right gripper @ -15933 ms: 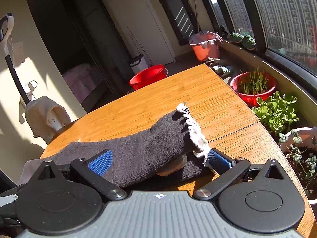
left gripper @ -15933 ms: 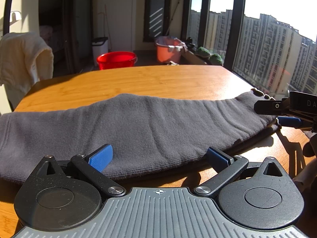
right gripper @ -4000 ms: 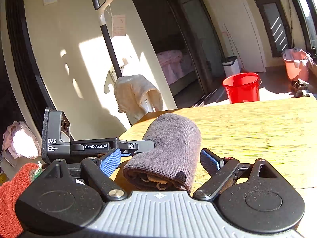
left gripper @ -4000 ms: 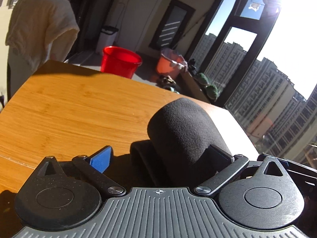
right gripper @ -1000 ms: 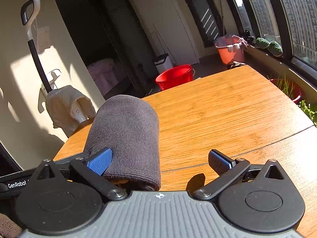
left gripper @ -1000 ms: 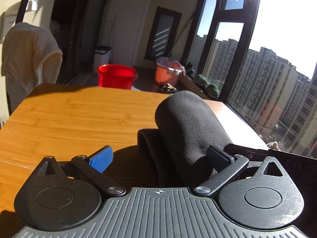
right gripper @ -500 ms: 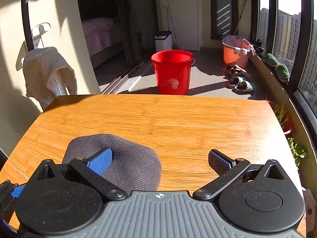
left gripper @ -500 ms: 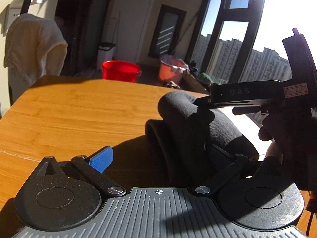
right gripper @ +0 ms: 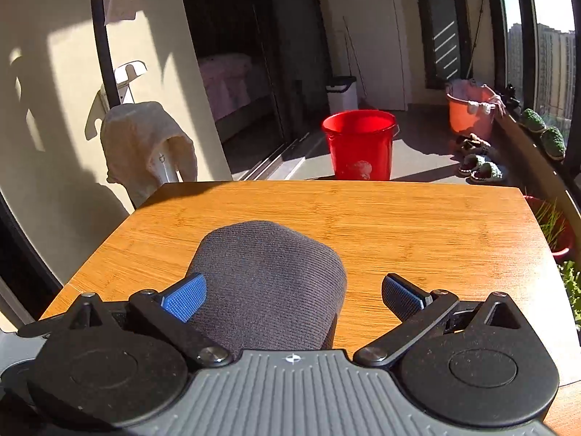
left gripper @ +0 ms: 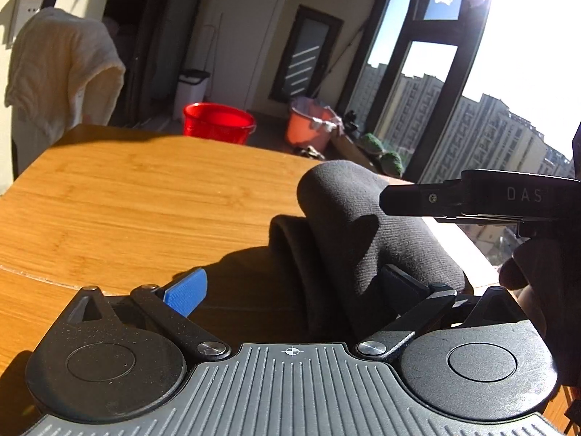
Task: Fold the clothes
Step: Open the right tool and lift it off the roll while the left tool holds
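Rolled grey sock (right gripper: pixel 268 283) sits on desk (right gripper: pixel 417 225) btwn wide-open right gripper (right gripper: pixel 293 293) fingers; left gripper (left gripper: pixel 292 285) fingers wide apart too.

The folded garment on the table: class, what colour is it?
Dark grey, a fine ribbed knit, with no pattern. The folded garment shows best in the right wrist view.

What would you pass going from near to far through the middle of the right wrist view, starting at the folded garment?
Folded grey garment → bare wooden table → red bucket on the floor → white bin near the door.
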{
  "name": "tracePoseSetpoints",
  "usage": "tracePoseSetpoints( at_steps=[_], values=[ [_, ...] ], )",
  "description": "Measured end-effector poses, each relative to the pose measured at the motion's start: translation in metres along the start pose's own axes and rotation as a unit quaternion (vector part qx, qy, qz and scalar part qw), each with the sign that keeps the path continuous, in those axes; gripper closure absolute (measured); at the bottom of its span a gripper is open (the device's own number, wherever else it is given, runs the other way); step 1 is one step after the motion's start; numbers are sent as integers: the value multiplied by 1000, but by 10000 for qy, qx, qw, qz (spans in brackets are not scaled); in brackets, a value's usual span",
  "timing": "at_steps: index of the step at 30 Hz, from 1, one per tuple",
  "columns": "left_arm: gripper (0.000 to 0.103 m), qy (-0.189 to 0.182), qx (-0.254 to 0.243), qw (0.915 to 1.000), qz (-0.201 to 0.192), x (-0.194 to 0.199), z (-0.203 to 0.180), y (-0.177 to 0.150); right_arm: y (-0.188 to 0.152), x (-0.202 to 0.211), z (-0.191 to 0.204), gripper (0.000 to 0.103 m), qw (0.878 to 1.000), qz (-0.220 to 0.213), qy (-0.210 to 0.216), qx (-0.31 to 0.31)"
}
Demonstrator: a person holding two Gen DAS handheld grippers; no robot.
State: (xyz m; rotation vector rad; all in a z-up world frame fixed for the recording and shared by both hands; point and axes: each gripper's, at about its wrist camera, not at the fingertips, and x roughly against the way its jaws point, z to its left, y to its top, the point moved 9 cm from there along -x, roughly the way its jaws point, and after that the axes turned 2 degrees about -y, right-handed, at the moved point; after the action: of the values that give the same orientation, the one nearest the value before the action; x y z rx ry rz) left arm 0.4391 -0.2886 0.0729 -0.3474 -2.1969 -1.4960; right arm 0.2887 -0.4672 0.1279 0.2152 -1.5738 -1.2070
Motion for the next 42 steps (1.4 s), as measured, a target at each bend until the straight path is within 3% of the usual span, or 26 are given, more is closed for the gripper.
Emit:
tracePoseSetpoints(
  at_steps=[1, 4, 9, 12, 18, 21, 26, 32, 42],
  values=[
    [0, 47, -6, 10000, 14, 0, 0, -1, -5, -6, 6, 0, 9996, -165, -100, 223],
    [0, 114, 37, 9999, -2, 1, 2, 0, -7, -12, 7, 0, 9996, -281, -95, 12],
    [0, 55, -5, 10000, 15, 1, 1, -1, 0, 5, -4, 0, 9991, -346, 183, -188],
    [0, 35, -3, 10000, 22, -1, 0, 0, -6, 22, -23, 0, 9967, -642, -73, -496],
    [0, 219, -183, 9996, -62, -15, 0, 13, -15, 5, -42, 0, 9941, -657, -293, -811],
    [0, 363, -133, 9992, -113, -27, 7, 24, -3, -9, -39, 0, 9935, -919, -547, -393],
    [0, 396, -60, 9991, -107, -36, 11, 31, 3, -20, -43, 0, 9929, -891, -538, -580],
    [0, 444, -110, 9988, -145, -35, 11, 30, -20, 5, -53, 0, 9872, -1026, -202, -1203],
    [0, 414, 63, 9990, -135, -40, 17, 37, -15, -8, -48, 0, 9922, -797, -569, -773]
  ],
)
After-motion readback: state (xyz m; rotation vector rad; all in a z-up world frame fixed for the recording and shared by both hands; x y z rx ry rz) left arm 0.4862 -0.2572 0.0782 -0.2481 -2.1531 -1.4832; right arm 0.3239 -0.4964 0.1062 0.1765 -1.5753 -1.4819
